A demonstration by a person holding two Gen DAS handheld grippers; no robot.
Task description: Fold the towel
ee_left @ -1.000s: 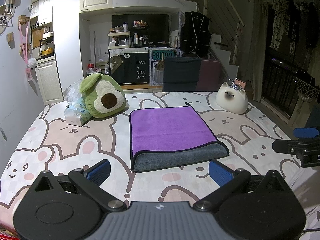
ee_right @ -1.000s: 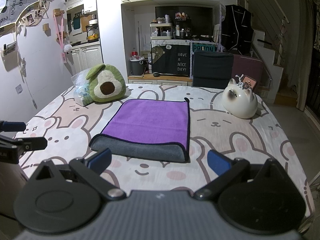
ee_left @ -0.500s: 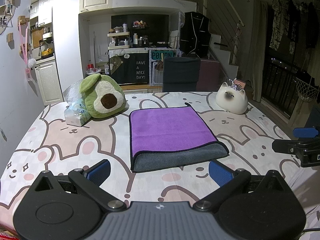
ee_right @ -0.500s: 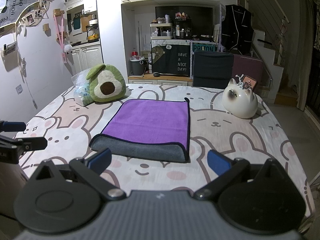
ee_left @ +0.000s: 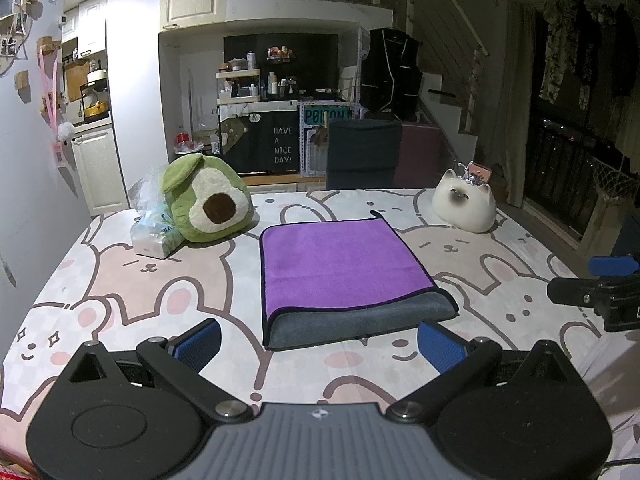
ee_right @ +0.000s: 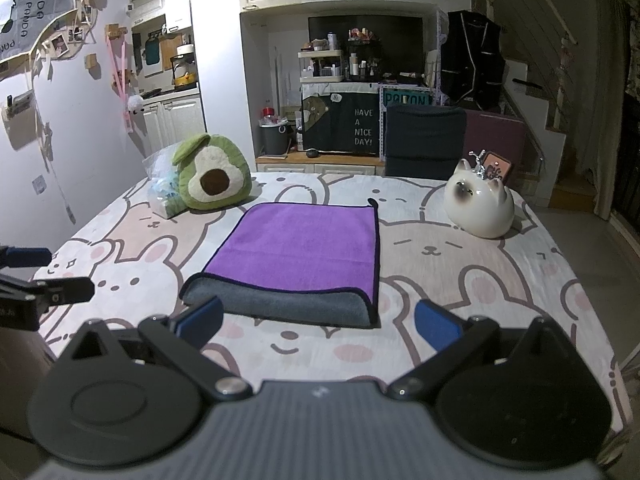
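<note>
A purple towel with a grey underside lies folded flat on the bunny-print table; its grey fold faces me. It also shows in the right wrist view. My left gripper is open and empty, held just short of the towel's near edge. My right gripper is open and empty, also just short of the near edge. Each gripper shows at the side of the other's view: the right one, the left one.
A green avocado plush and a plastic bag of tissues sit at the back left. A white cat-shaped ornament sits at the back right. A dark chair stands behind the table.
</note>
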